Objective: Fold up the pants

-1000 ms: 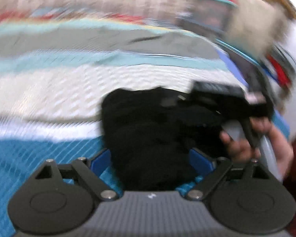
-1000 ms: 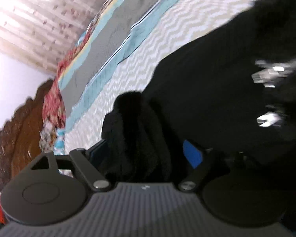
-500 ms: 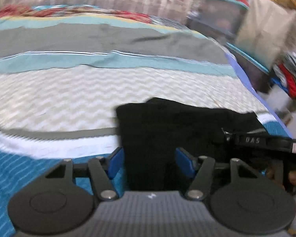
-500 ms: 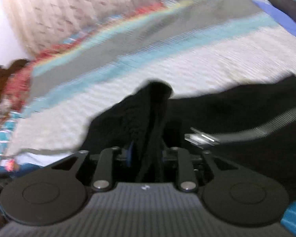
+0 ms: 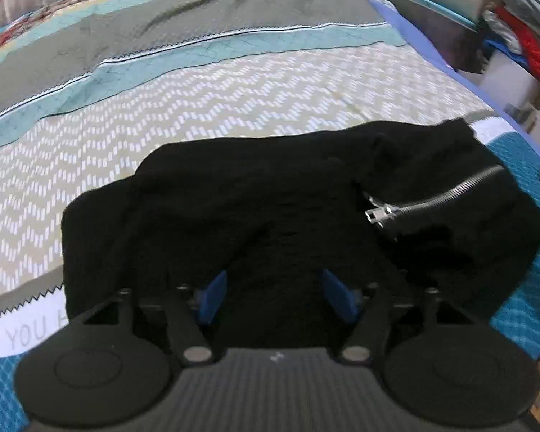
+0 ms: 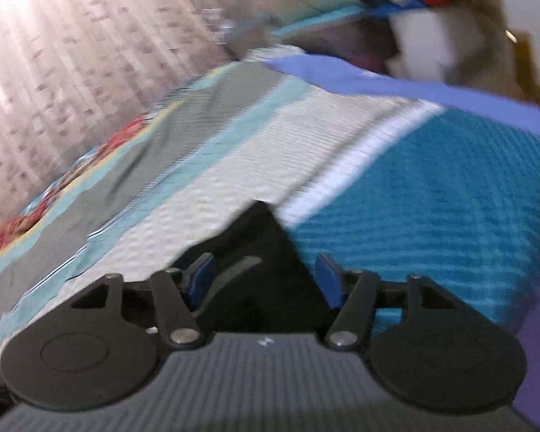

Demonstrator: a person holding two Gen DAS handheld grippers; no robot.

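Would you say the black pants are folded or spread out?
Folded: the black pants lie bunched in a compact heap on the bedspread.

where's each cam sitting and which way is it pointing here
Left wrist: sits on the left gripper, looking down at the black pants on the bedspread; its blue fingers, jaws opening, straddle the cloth.
Right wrist: sits on the right gripper, looking along the bed to the curtain; its jaws are opening over a pants corner.
Shared: pants, bedspread, clothes pile.
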